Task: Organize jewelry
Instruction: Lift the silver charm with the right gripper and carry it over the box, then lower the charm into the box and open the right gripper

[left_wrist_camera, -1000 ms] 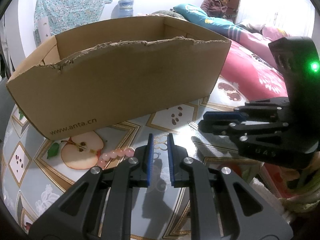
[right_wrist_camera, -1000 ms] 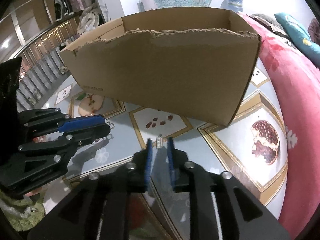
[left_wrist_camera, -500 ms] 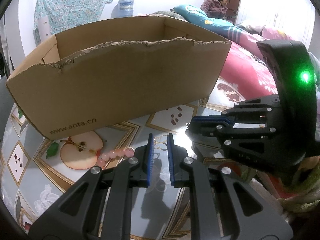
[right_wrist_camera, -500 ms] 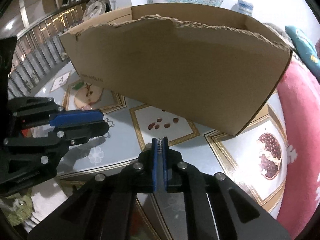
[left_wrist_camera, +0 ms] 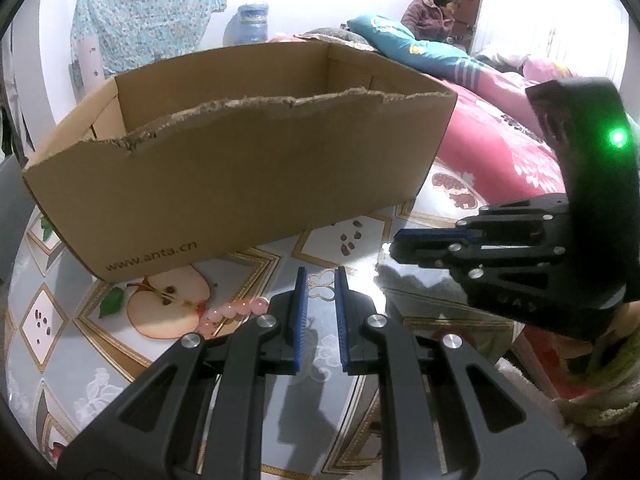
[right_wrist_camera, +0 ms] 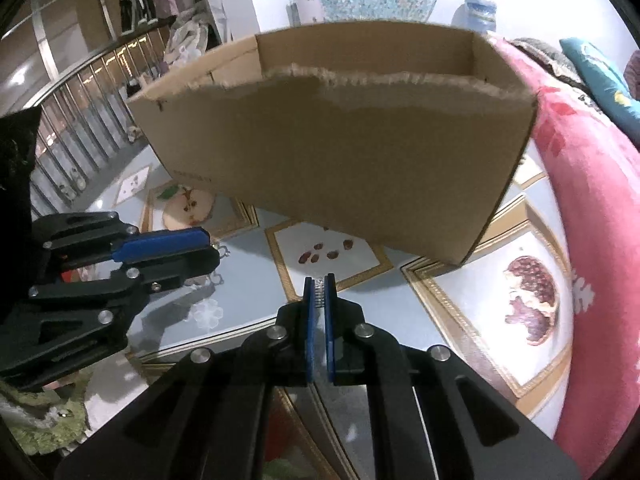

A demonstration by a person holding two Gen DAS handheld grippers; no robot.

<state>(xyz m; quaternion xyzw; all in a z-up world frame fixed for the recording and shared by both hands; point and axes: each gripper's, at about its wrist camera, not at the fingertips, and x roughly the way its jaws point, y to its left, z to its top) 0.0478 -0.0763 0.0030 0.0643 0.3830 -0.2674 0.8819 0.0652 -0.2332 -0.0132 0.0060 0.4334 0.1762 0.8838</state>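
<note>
An open cardboard box (left_wrist_camera: 240, 184) with a torn front rim stands on the fruit-patterned table (left_wrist_camera: 80, 360). My left gripper (left_wrist_camera: 320, 276) hovers in front of it, jaws narrowly apart with a pale clover-link bracelet (left_wrist_camera: 323, 280) filling the gap at the tips. A pink bead bracelet (left_wrist_camera: 234, 312) lies beside its left finger, partly hidden. My right gripper (right_wrist_camera: 319, 282) is shut on a small silver stone-set strip (right_wrist_camera: 319, 290), raised just off the table before the box (right_wrist_camera: 340, 160). From the right wrist, the left gripper (right_wrist_camera: 214, 250) shows at the left with small loops hanging from its tip.
A pink flowered quilt (right_wrist_camera: 592, 208) on a bed borders the table's right side. A person (left_wrist_camera: 432, 12) sits far back by a door. A metal railing (right_wrist_camera: 80, 120) runs behind the table's left side. Green fuzzy fabric (right_wrist_camera: 48, 420) lies by the near edge.
The right gripper has shut on the silver strip that lay on the table and now holds it slightly raised. The left gripper has not moved.
</note>
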